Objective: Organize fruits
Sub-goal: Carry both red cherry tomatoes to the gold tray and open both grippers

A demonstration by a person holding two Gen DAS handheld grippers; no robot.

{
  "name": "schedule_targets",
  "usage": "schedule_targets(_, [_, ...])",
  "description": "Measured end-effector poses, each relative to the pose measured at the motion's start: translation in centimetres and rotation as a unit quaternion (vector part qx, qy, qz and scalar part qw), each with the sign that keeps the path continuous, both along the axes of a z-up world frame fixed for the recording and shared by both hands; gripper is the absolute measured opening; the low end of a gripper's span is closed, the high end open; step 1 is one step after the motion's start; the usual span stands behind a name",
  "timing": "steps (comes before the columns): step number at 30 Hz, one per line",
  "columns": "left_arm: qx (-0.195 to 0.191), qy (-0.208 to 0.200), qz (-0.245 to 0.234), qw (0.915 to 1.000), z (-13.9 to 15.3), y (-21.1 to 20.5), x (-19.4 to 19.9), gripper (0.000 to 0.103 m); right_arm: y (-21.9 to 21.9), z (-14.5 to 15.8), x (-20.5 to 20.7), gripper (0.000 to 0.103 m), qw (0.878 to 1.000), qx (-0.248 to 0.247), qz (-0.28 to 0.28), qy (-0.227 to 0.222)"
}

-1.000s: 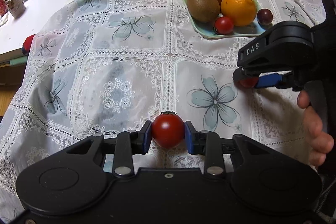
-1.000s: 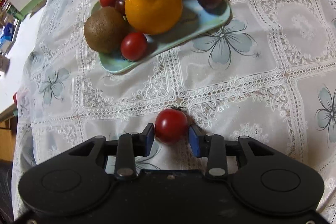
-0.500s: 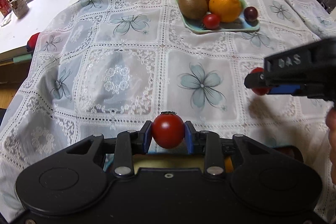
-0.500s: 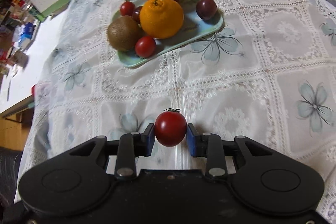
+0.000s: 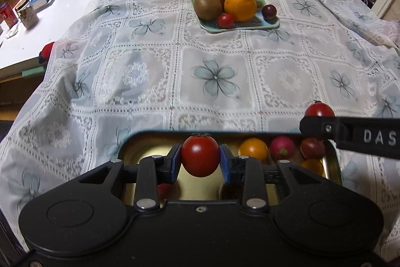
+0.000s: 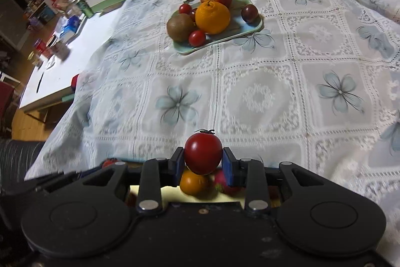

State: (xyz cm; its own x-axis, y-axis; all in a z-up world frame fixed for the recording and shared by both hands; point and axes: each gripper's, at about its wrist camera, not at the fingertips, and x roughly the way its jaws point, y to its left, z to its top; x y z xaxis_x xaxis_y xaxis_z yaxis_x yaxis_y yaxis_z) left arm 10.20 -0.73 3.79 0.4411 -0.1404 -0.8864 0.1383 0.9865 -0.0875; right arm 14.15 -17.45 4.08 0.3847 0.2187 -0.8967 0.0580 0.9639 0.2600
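Fruits are split between two containers on the lace-covered table: a shallow brass-coloured metal tin at the near edge and a pale green rectangular plate far across the cloth. Starting from the left, the left hand-held gripper is clamped on a round red cherry tomato, squeezed between its blue pads, and it hangs directly over the tin's bare left half. Further right in the tin lie a small orange fruit, a pink-red one and a dark red one. Above them, at the tin's right end, the right hand-held gripper pinches a second red cherry tomato; its own view shows the orange and pink fruits right beneath.

The move ahead turns on height: both tomatoes sit over the tin, so release looks like a short drop straight down. The left one seems nearer to an open landing spot; the right would likely land on fruit. How far either hangs above the tin floor is hard to judge through the fisheye.
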Motion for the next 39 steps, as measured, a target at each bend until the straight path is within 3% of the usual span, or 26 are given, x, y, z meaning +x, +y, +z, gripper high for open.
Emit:
schedule_targets(12, [0.001, 0.015, 0.014, 0.9998, -1.4, 1.8, -6.1, 0.041, 0.1, 1.3, -7.5, 0.033, 0.998, -0.025, 0.057, -0.002])
schedule_targets(20, [0.012, 0.028, 0.042, 0.9986, -3.1, 3.6, -8.2, 0.041, 1.1, -0.2, -11.1, 0.033, 0.995, -0.040, 0.086, 0.024])
schedule_targets(28, [0.015, 0.048, 0.049, 0.9975, -4.6, 3.6, -8.6, 0.041, 2.1, -3.2, -11.6, 0.033, 0.990, -0.078, 0.094, 0.073])
schedule_targets(39, [0.028, 0.032, 0.049, 0.9979, -4.2, 3.5, -8.9, 0.042, 2.1, -3.6, -11.6, 0.035, 0.991, -0.085, 0.089, 0.059])
